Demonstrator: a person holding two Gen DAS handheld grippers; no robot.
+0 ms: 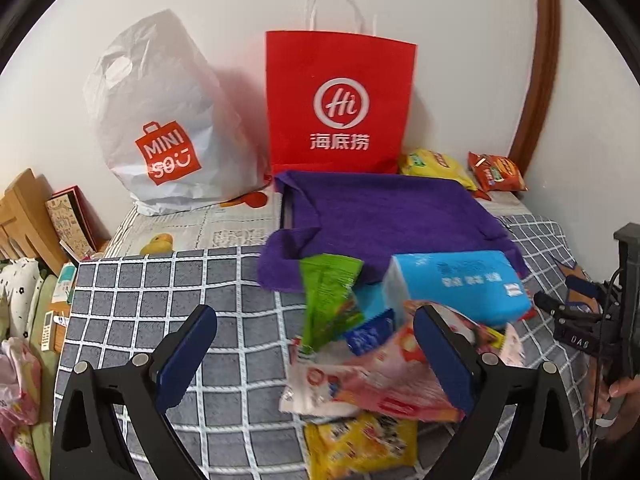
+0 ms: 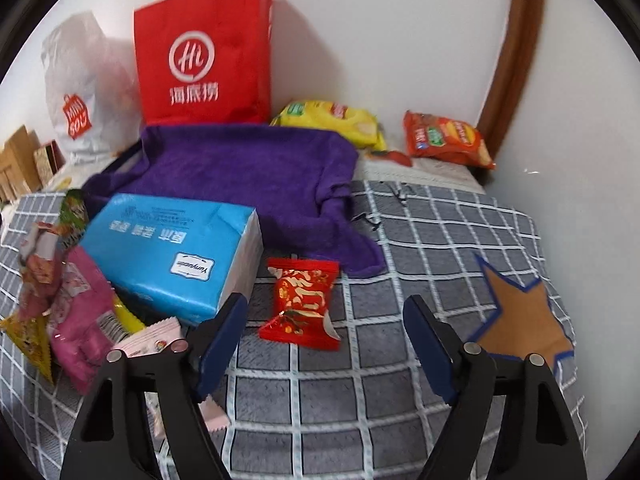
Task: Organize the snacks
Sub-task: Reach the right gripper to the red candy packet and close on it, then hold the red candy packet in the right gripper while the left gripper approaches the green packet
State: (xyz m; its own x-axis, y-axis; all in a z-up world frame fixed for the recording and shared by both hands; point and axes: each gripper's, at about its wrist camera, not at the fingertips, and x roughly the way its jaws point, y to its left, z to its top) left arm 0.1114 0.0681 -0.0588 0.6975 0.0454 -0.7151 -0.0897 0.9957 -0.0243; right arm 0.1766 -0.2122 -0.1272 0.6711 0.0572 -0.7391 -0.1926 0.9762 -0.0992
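My left gripper (image 1: 316,320) is open over a heap of snack packets on the grey checked bedspread (image 1: 160,288). A green packet (image 1: 328,296) and a pink-white packet (image 1: 360,380) lie between its fingers, and the pads do not press on them. A yellow packet (image 1: 360,444) lies under the heap. My right gripper (image 2: 326,312) is open, with a small red packet (image 2: 304,304) flat on the bedspread just ahead, between its fingertips and apart from both. A blue tissue pack (image 2: 168,248) sits left of the red packet.
A purple towel (image 2: 248,176) covers a tray behind the tissue pack. A red paper bag (image 2: 200,52) and a white plastic bag (image 1: 160,128) stand against the wall. Yellow (image 2: 332,120) and orange (image 2: 444,140) chip bags lie at the back right. More packets (image 2: 80,320) pile at left.
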